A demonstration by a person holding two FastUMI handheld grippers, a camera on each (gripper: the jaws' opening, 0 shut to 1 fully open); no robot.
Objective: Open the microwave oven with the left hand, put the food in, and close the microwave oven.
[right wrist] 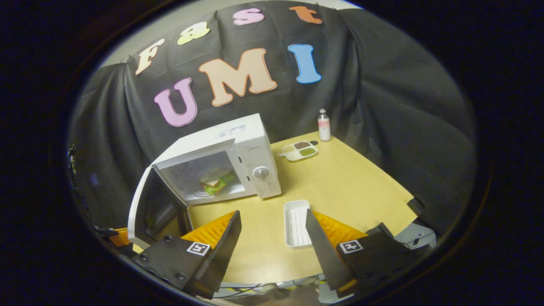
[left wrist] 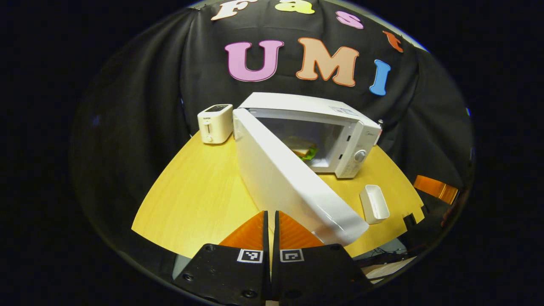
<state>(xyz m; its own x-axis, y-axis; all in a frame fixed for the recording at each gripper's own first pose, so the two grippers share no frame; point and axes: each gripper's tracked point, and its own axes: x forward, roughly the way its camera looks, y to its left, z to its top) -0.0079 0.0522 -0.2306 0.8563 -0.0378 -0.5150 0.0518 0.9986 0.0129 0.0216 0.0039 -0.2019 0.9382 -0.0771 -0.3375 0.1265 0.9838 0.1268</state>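
Sandwich inside the open microwave, both tongs empty.

In the left gripper view the left tongs [left wrist: 270, 238] sit at bottom centre, pressed together on nothing, just below the glossy white microwave door [left wrist: 293, 182] that swings toward them; the sandwich [left wrist: 304, 148] lies beyond, in the boxy microwave [left wrist: 340, 127] at centre. In the right gripper view the right tongs [right wrist: 272, 238] are spread wide and empty, framing a ribbed white rectangular tray [right wrist: 296, 223] on the smooth wooden tabletop [right wrist: 348, 187].
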